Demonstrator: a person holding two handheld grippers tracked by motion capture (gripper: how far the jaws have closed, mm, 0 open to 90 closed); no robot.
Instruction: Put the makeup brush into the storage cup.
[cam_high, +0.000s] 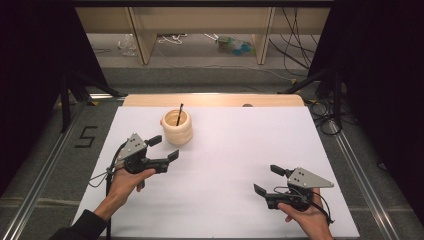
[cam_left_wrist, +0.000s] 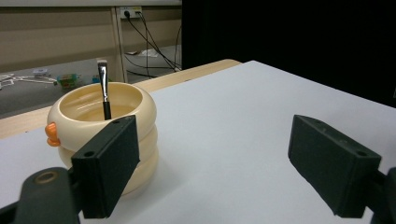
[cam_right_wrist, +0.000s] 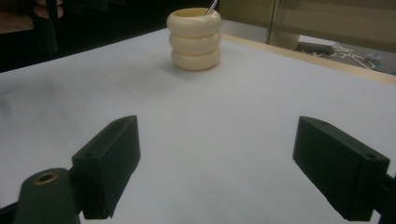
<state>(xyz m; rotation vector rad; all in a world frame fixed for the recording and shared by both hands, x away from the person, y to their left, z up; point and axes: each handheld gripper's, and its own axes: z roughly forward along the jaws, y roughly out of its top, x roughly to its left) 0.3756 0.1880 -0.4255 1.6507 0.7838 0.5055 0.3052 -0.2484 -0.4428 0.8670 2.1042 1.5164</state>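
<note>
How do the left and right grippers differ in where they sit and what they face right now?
The left gripper sits close beside the cream ringed cup; the right gripper sits far from it, near the table's front edge. The left points up and right toward the cup, the right points left. Both are open and hold nothing.

On the white worktop (cam_high: 225, 165), a cream ringed cup (cam_high: 176, 127) with a dark brush (cam_high: 179, 114) stood at eleven o'clock. The left claw (cam_high: 165, 148), jaws apart, was near it; the right claw (cam_high: 268, 180), also gaping, at five o'clock.
</note>
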